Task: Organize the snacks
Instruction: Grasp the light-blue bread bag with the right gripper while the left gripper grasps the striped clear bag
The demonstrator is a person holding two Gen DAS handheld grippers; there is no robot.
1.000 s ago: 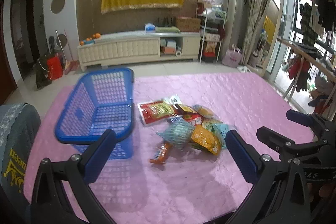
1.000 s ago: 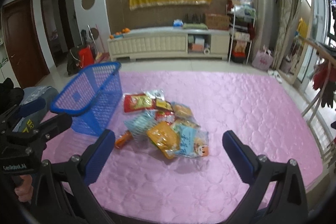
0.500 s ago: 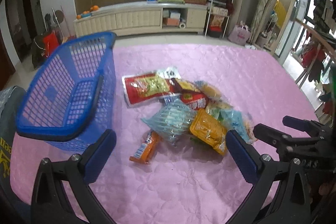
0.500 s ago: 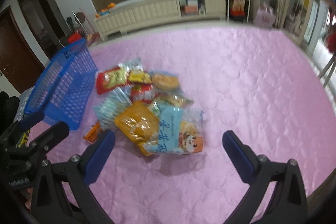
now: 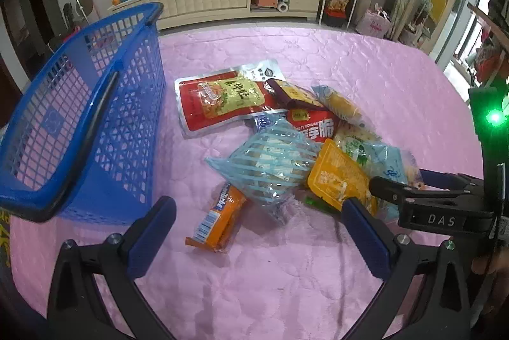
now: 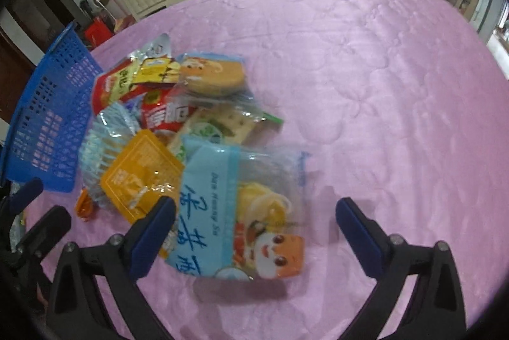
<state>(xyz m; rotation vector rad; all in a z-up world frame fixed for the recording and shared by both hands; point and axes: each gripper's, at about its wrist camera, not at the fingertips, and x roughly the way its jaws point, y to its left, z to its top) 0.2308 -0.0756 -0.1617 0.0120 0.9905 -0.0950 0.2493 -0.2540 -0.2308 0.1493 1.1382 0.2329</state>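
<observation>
Two wide-set blue fingers frame the left wrist view: the left gripper (image 5: 254, 219) is open and empty, its jaws spread above the pink cloth (image 5: 366, 66). Between and just ahead of them lies an orange bar (image 5: 219, 217), apart from both pads. Behind it a striped bag (image 5: 273, 161) leans on the snack pile, with a yellow pack (image 5: 340, 177) touching its right side. Farther back a red pouch (image 5: 219, 102) lies flat, its near corner close to the blue basket (image 5: 79, 130), which stands tilted at the left on the cloth. The right gripper (image 5: 410, 187) reaches in from the right edge at the pile's near side.

In the right wrist view that gripper (image 6: 254, 212) has its jaws wide and closing, with the lower part of a blue bag (image 6: 229, 212) between them; the left pad is at the bag's edge, the right pad stands clear of it, so nothing is gripped. The yellow pack (image 6: 140, 177) lies just left of the bag, the basket (image 6: 47, 117) beyond it at the left edge.
</observation>
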